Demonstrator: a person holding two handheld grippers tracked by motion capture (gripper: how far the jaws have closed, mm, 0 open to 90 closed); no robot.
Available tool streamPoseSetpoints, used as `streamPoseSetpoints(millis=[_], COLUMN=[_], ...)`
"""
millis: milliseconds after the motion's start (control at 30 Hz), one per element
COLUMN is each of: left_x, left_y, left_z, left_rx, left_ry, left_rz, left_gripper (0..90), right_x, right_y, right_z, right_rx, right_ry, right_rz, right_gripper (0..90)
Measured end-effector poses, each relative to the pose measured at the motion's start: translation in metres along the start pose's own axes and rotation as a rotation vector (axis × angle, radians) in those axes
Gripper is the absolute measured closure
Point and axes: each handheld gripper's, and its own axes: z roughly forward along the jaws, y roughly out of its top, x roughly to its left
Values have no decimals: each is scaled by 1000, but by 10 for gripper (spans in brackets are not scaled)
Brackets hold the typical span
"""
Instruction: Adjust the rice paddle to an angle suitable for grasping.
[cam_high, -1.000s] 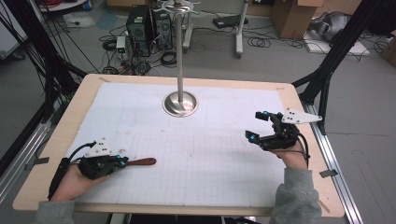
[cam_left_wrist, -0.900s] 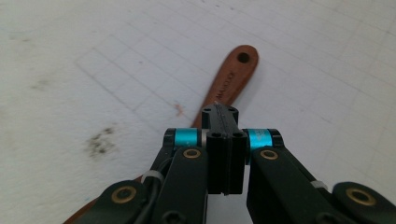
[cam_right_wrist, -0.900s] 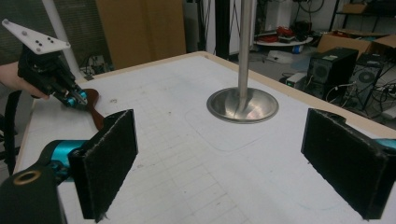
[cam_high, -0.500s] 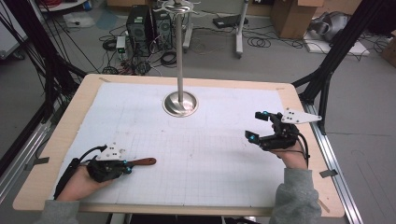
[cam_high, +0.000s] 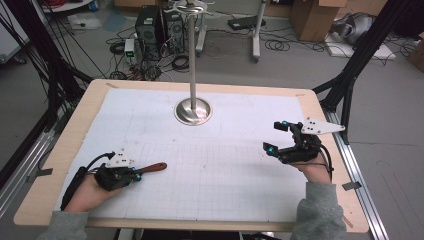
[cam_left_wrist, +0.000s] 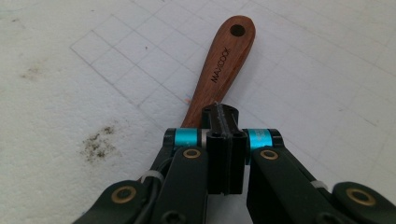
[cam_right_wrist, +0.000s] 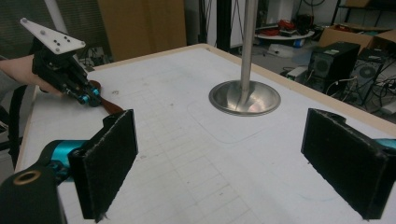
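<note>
- Left gripper (cam_high: 131, 175): jaws pressed together on the near end of a wooden handle (cam_high: 152, 168), low over the front left of the table (cam_high: 70, 132).
- Wooden handle: reddish-brown, flat, widening to a rounded end with a hanging hole; lies on the white gridded mat (cam_high: 240, 150), pointing away from the left gripper towards the table's middle.
- Left gripper view: shows lettering printed along the handle (cam_left_wrist: 219, 70), the hole near its tip, and dark smudges on the mat (cam_left_wrist: 100, 140); what the clamped end carries is hidden.
- Right gripper (cam_high: 276, 138): jaws spread wide, nothing between them, raised over the table's right side.
- Right gripper view: padded jaw faces frame the metal stand (cam_right_wrist: 244, 95), a round base with an upright pole.
- Hands: left hand (cam_high: 87, 192) rests low on the mat; right hand (cam_high: 315, 170) is lifted, grey sleeve (cam_high: 320, 212) at the front edge.
</note>
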Motion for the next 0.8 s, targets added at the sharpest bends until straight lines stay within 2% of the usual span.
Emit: streamPoseSetpoints(millis=[367,633,800], left_x=[7,15,17], left_y=[6,4,6], left_z=[6,5,6], left_rx=[4,2,5], left_ry=[34,58,83], left_rz=[-25,-65,-65], left_gripper=[896,896,896], right_x=[1,1,2], right_y=[-5,-7,-9], right_z=[-10,-11,-14], right_rx=[8,16,22], right_ry=[-23,-23,-31], right_rz=[7,4,7], right_gripper=[96,95,95])
